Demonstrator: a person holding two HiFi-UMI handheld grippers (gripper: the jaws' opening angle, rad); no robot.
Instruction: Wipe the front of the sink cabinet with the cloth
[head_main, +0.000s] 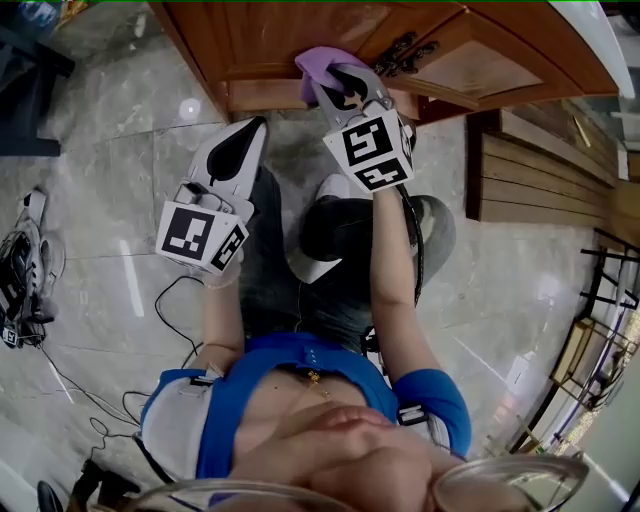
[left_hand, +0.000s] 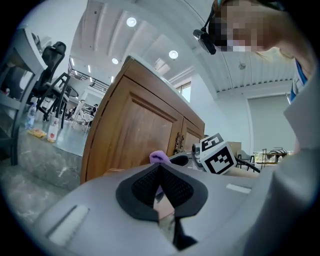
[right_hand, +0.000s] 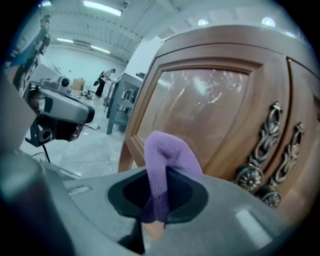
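Observation:
A purple cloth (head_main: 315, 70) is pinched in my right gripper (head_main: 335, 82), which is shut on it. The cloth's folded end sticks out past the jaws and sits right at the lower part of the left door of the wooden sink cabinet (head_main: 300, 40). In the right gripper view the cloth (right_hand: 162, 162) stands before the door panel (right_hand: 200, 110), left of the ornate metal handles (right_hand: 267, 145). My left gripper (head_main: 257, 125) hangs lower and to the left, shut and empty, pointing at the cabinet's foot. The left gripper view shows the cabinet (left_hand: 135, 135) and the cloth (left_hand: 160, 157).
The person's knees (head_main: 330, 230) are bent just below the cabinet. Cables and a small device (head_main: 25, 270) lie on the marble floor at left. A slatted wooden platform (head_main: 540, 170) sits at right, with a metal rack (head_main: 600, 340) beyond it. Chairs (left_hand: 50, 85) stand far left.

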